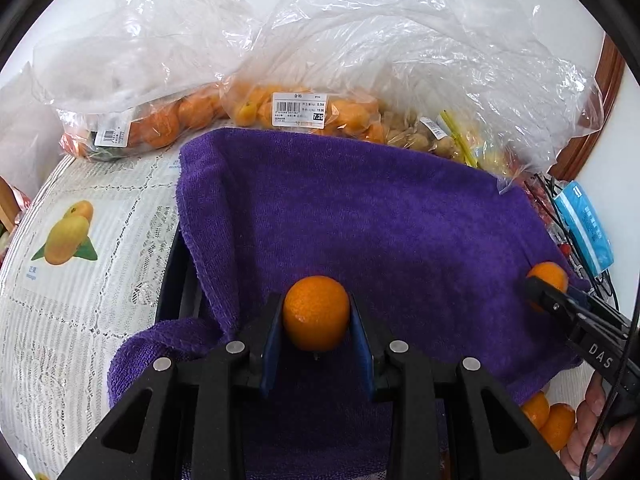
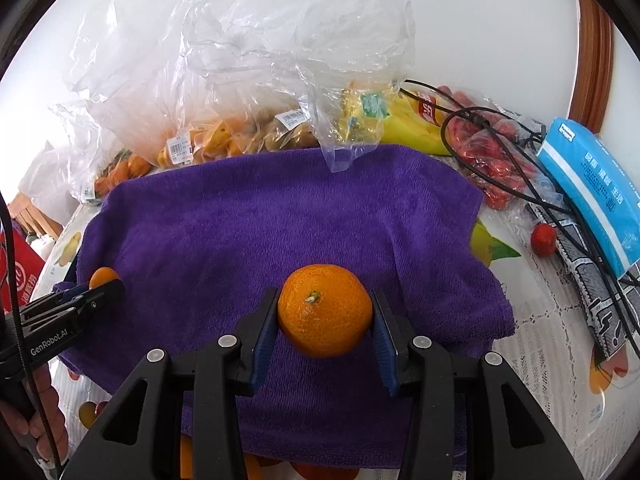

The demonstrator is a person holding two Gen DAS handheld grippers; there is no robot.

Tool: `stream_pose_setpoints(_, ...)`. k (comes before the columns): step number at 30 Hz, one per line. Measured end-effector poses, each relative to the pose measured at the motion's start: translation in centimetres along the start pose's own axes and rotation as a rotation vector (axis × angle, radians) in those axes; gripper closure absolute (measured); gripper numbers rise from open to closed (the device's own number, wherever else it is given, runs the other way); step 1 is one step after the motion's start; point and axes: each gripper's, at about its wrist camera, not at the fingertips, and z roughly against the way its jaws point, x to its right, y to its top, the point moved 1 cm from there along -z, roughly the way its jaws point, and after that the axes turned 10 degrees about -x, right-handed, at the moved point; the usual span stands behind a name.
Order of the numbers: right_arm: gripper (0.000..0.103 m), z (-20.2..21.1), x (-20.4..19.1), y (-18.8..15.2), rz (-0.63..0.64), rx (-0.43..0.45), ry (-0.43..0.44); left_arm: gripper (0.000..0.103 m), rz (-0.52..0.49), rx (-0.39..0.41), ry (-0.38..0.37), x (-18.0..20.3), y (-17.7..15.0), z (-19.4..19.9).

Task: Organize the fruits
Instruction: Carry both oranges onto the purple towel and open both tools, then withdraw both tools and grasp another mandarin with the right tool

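Note:
My left gripper [image 1: 316, 312] is shut on a small orange [image 1: 316, 314], held just above a purple towel [image 1: 380, 216] draped over a dark box. My right gripper [image 2: 325, 316] is shut on a larger orange [image 2: 325, 310] with its stem facing up, over the same towel [image 2: 280, 216]. Each gripper shows in the other view: the right one with its orange [image 1: 550, 274] at the right edge, the left one with its orange [image 2: 102, 276] at the left edge.
Clear plastic bags of oranges [image 1: 160, 120], kumquats [image 1: 348, 114] and other produce [image 2: 288, 132] lie behind the towel. Bananas [image 2: 408, 128], red tomatoes [image 2: 496, 164], black cables [image 2: 520, 184] and a blue tissue pack [image 2: 592, 184] sit at the right. Loose oranges [image 1: 548, 416] lie near the table's front.

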Motion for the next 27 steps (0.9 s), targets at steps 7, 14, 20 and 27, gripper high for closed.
stream_pose_setpoints(7, 0.040, 1.6, -0.1, -0.1, 0.013, 0.059, -0.002, 0.067, 0.003, 0.013, -0.037, 0.0, -0.2, 0.5)
stream_pose_setpoints(14, 0.033, 3.0, -0.2, -0.1, 0.008, 0.098, -0.018, 0.041, -0.012, 0.063, -0.020, 0.8, -0.5, 2.1)
stream_pose_setpoints(20, 0.033, 4.7, 0.6, 0.0, -0.023, 0.151, 0.008, 0.041, -0.038, 0.129, 0.004, 1.7, -0.6, 4.4)
stream_pose_setpoints(27, 0.033, 8.3, 0.6, -1.3, -0.052, 0.166, -0.062, 0.041, -0.044, 0.149, -0.015, 1.9, -1.4, 6.7)
